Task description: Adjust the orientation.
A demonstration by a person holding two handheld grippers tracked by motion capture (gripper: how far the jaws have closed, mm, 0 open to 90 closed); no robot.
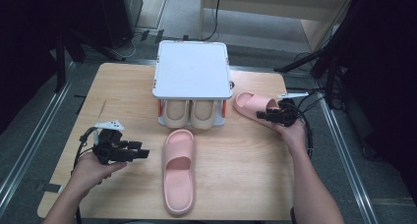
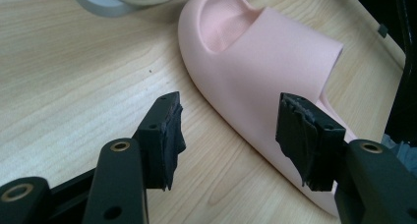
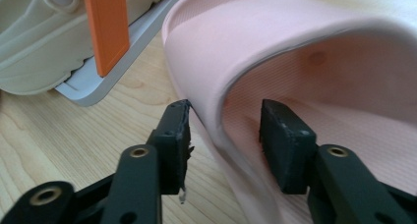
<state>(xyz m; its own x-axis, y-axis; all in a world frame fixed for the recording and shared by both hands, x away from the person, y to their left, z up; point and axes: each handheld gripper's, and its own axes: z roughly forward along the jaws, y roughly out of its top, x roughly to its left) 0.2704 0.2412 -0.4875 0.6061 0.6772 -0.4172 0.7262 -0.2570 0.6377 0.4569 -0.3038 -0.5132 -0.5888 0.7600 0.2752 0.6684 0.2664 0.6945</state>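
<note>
You are working on two pink slippers that look bound for the rack at the far side of the surface (image 1: 236,155).

Nearest you: your left hand-held gripper (image 1: 140,153) is hovering low over the wood, jaws spread and holding nothing. In the left gripper view its pads (image 2: 166,135) are standing apart, just short of the near slipper (image 1: 178,171), with the right-hand pad overlapping the sole edge; I cannot tell whether it is touching. This slipper is lying flat, sole down, long axis running near to far, toe pointing away from you toward the rack, heel almost at the near edge.

Farther off, to the right: your right hand-held gripper (image 1: 263,115) is straddling the strap wall of the far slipper (image 1: 252,103). In the right gripper view one pad (image 3: 178,130) is sitting outside the strap and the other inside the foot opening, jaws parted, not yet pinching. That slipper is lying just beside the rack's right side, long axis slanted, one end aimed up-left toward the rack.

Judged step: setting the grip on the far slipper. The next move is calling for closing on the strap wall squarely, lifting, then turning the slipper parallel to the beige pair.

Farthest: the shoe rack (image 1: 193,69), white top, orange posts, beige slippers (image 1: 189,114) already filling its lower shelf.
</note>
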